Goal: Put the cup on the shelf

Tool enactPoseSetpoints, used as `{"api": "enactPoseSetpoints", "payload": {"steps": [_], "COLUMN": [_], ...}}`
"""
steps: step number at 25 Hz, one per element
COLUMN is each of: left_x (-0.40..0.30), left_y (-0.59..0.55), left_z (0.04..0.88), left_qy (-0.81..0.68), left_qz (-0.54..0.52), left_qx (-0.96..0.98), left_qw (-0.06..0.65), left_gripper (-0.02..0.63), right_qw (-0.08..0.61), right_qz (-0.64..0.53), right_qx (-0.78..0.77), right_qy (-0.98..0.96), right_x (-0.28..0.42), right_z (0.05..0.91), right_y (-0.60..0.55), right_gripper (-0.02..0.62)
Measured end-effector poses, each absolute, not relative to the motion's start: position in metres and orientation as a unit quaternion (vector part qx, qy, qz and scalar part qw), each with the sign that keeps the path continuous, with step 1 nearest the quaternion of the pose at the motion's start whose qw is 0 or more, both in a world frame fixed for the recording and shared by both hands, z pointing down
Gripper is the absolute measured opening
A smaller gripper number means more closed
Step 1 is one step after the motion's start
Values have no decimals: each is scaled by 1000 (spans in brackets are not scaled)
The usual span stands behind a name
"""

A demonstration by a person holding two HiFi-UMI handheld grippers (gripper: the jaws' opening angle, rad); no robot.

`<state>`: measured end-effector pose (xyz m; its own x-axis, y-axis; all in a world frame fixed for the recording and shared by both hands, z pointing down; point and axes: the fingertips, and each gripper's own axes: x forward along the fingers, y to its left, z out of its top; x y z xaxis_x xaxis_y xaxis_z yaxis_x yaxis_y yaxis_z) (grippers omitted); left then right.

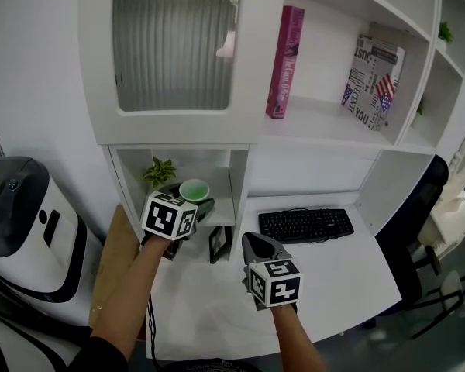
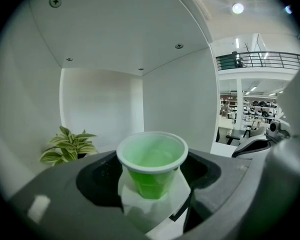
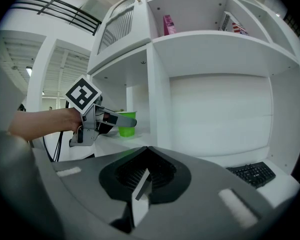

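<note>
An upright green cup (image 1: pixel 194 190) (image 2: pixel 151 164) sits between the jaws of my left gripper (image 1: pixel 196 201) (image 2: pixel 152 186), which is shut on the cup's lower body. Gripper and cup are inside the low open cubby of the white shelf unit (image 1: pixel 241 178), to the right of a small potted plant (image 1: pixel 160 170) (image 2: pixel 70 145). In the right gripper view the cup (image 3: pixel 126 124) is level with the cubby floor; whether it touches the floor I cannot tell. My right gripper (image 1: pixel 255 246) (image 3: pixel 147 149) hangs over the desk, shut and holding nothing.
A black keyboard (image 1: pixel 306 225) lies on the white desk (image 1: pixel 349 277), and a small picture frame (image 1: pixel 219 243) stands under the cubby. A pink book (image 1: pixel 285 51) and a printed magazine (image 1: pixel 374 72) stand on the upper shelf. A white and black appliance (image 1: pixel 23 223) is at the left.
</note>
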<state>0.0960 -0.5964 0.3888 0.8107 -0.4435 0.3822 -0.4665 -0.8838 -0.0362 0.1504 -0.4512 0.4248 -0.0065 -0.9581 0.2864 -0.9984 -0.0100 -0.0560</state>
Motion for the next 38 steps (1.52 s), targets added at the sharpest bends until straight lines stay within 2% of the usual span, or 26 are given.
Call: {"api": "enactPoseSetpoints", "payload": {"steps": [18, 30, 38], "left_x": [51, 14, -9], "left_y": [-555, -499, -452], "left_z": [363, 358, 372], "left_qy": [-298, -349, -377], "left_qz": [167, 119, 116], "left_qx": [940, 929, 918], "left_qw": [17, 30, 34], "left_gripper": [347, 292, 202], "right_qw": [80, 85, 77], "right_qz": [112, 98, 93], "right_qx": [668, 651, 630], "right_qy": [-732, -748, -767], "right_x": [142, 144, 139], "right_z": [408, 399, 392], "right_y": [-427, -388, -371], "right_gripper": [23, 23, 23]}}
